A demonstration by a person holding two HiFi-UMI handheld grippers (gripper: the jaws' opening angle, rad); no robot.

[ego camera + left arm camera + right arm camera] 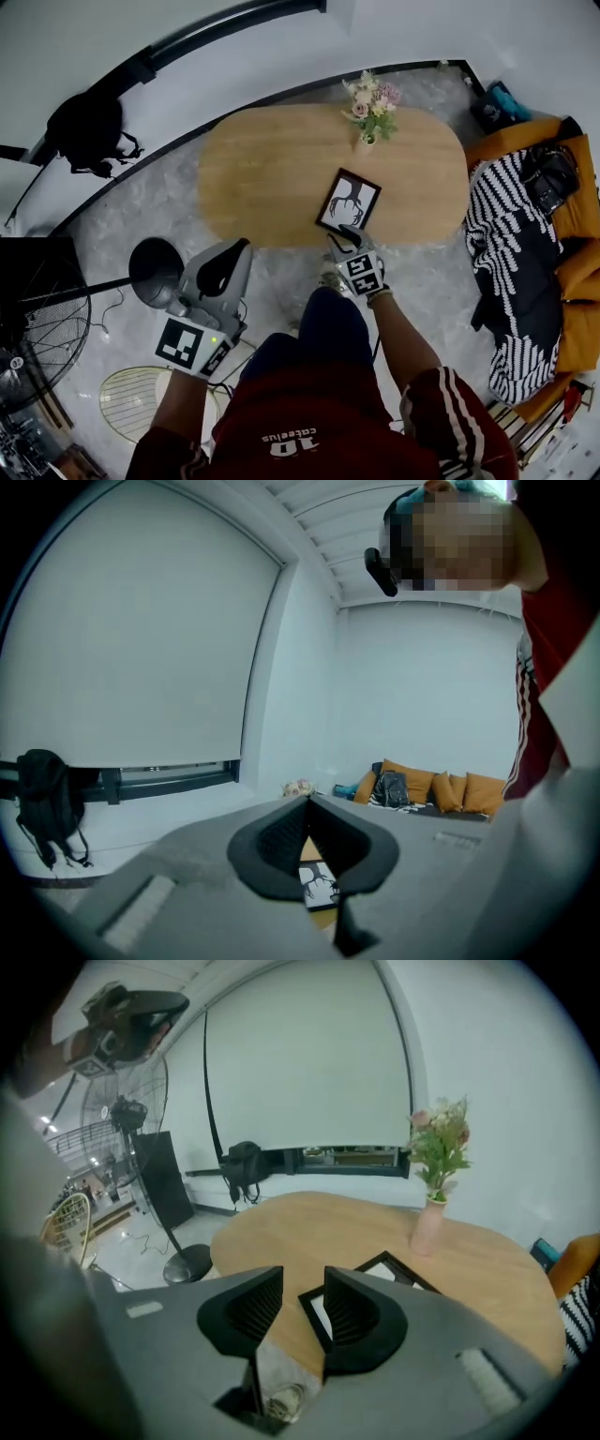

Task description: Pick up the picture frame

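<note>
Since the right tool [302,1288] has its jaws spread a little way with nothing pinched, the step in hand looks like the approach to the grasp. Its tips sit at the near corner of the frame [348,201]: that black corner shows in the gap between the jaws, and from the head view the tips reach the frame's near edge. Whether they touch it I cannot tell. The frame lies flat on the bench [272,169], close to its near edge and just ahead of the tool. Next, I judge, the jaws must straddle that corner, one above and one below, and then close. That is awkward with the frame flat on the wood.

The left tool [307,803] is pressed together and empty, held back over the floor [141,202], well apart from the frame. Flowers [372,101] stand beyond the frame.
</note>
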